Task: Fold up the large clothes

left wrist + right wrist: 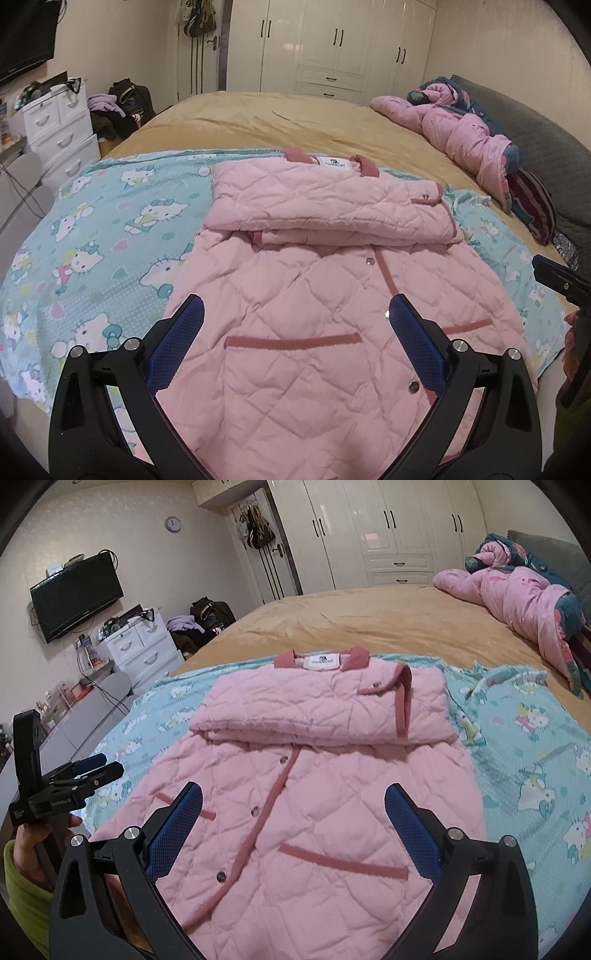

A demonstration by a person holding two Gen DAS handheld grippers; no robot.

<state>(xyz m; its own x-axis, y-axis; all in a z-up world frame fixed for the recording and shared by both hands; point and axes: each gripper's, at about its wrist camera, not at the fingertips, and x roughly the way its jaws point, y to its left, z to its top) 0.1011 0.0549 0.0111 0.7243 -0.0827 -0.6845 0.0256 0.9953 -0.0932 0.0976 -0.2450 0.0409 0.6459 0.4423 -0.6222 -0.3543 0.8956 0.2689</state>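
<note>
A pink quilted jacket (303, 325) with dark pink trim lies front up on a light blue Hello Kitty sheet (92, 236). Both sleeves are folded across its chest in a thick band (325, 206) below the collar. It also shows in the right wrist view (306, 805). My left gripper (295, 314) is open and empty, above the jacket's lower left part. My right gripper (293, 805) is open and empty, above the lower front by the snap placket. The left gripper shows at the left edge of the right wrist view (88, 768), the right gripper at the right edge of the left wrist view (561, 280).
The sheet lies on a bed with a tan cover (295, 118). A bunched pink duvet (461, 136) lies by the grey headboard (546, 140). White drawers (59, 125), a bag and clothes stand left of the bed. A wardrobe (332, 44) is behind.
</note>
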